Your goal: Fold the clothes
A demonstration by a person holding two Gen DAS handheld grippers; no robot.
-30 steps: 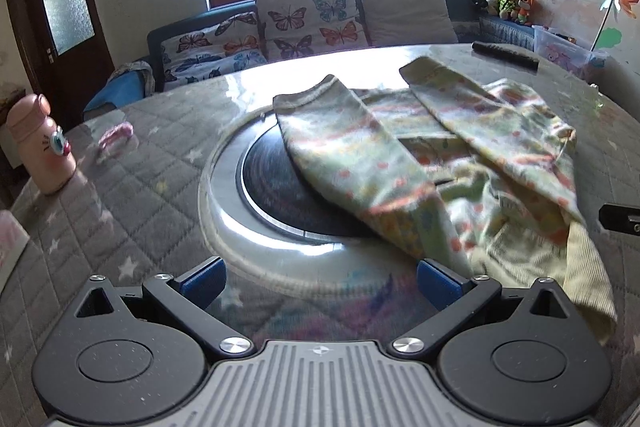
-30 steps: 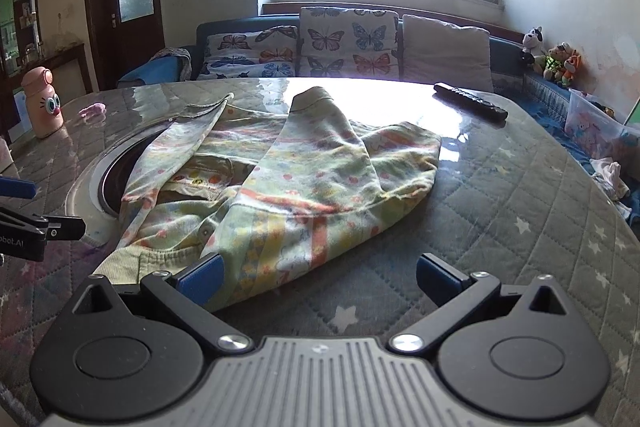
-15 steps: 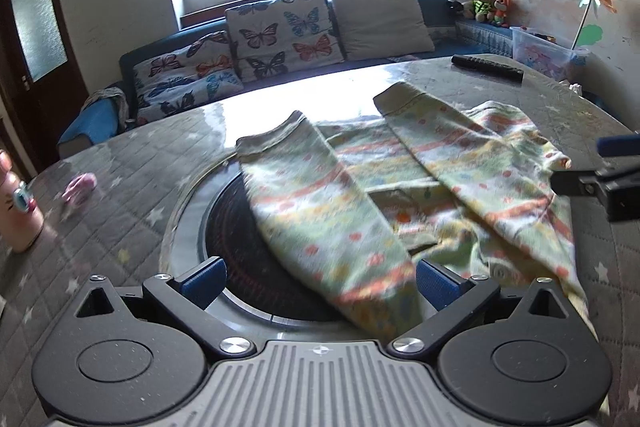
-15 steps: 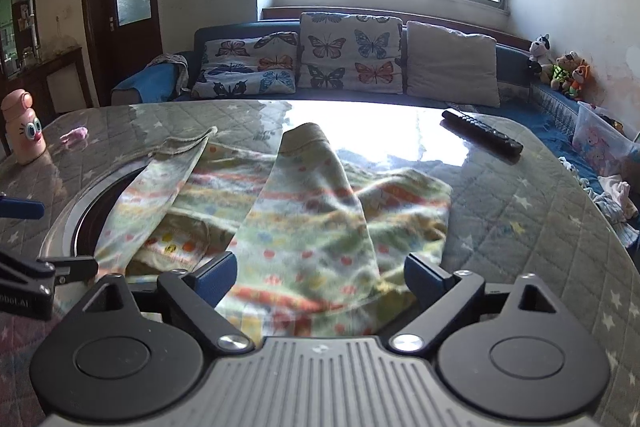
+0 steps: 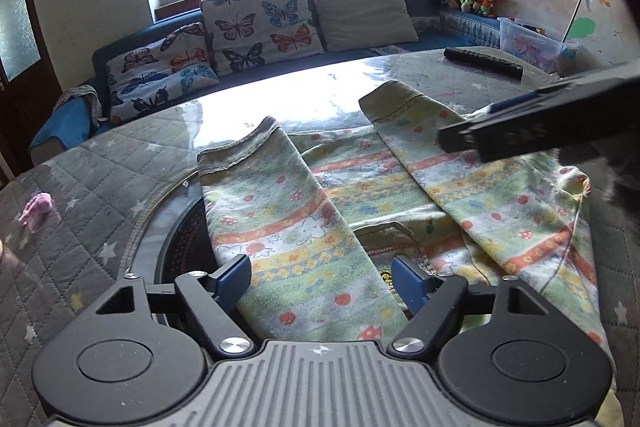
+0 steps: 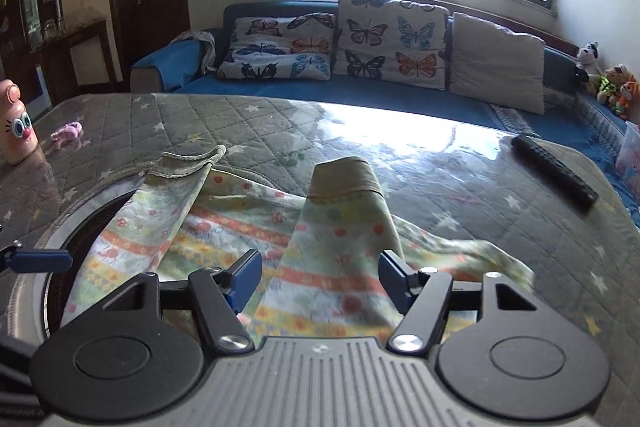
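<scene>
A child's patterned garment (image 5: pixel 360 211) in pale green with orange stripes lies on the quilted table, both sleeves folded in over the body. My left gripper (image 5: pixel 322 281) is open, its blue pads either side of the left sleeve (image 5: pixel 280 227) near the shoulder. My right gripper (image 6: pixel 320 277) is open, straddling the right sleeve (image 6: pixel 344 227). The garment also shows in the right wrist view (image 6: pixel 224 235). The right gripper's finger (image 5: pixel 540 127) crosses the left wrist view at right.
A black remote (image 6: pixel 554 177) lies on the table (image 6: pixel 500 227) at far right. A pink bottle with eyes (image 6: pixel 16 129) and a small pink toy (image 6: pixel 68 133) stand at far left. A round glass hob (image 5: pixel 176 247) sits under the garment. A sofa with cushions (image 6: pixel 384 43) is behind.
Both grippers have moved forward and down over the garment, each now straddling a sleeve. Their jaws have narrowed somewhat but stay open.
</scene>
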